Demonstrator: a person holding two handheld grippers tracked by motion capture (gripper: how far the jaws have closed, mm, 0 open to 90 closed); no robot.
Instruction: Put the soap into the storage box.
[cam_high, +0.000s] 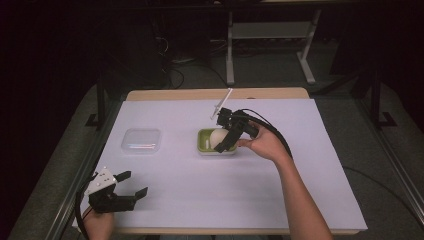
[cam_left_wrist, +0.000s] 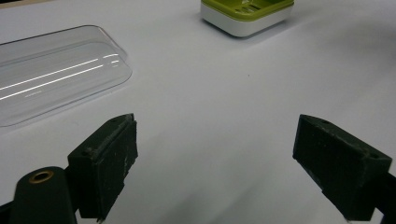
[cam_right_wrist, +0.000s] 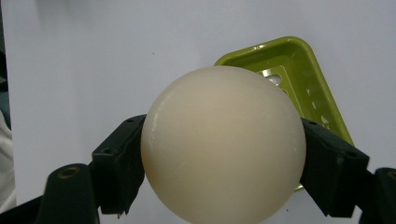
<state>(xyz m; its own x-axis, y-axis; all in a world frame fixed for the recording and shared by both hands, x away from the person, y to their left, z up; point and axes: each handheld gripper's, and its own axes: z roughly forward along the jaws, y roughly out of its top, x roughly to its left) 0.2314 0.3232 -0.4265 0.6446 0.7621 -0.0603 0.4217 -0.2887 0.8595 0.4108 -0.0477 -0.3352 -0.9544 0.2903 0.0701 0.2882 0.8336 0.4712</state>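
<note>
While the left tool (cam_high: 134, 184) rests with its jaws spread wide and empty at the near left corner of the bench (cam_high: 300, 200), the right tool (cam_high: 223, 142) clamps a cream ball (cam_right_wrist: 223, 144) between its jaws just over the green tray (cam_high: 202, 142) at mid-bench; a clear plastic lid (cam_high: 141, 141) lies flat to the tray's left, well apart from both tools.

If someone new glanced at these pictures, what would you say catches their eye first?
Probably the cream ball, clamped between the right gripper jaws just over the green tray near the middle of the white-covered table. Next, the clear plastic lid lying flat to the tray's left. Last, the left gripper, open and holding nothing, at the table's near left corner.
</note>
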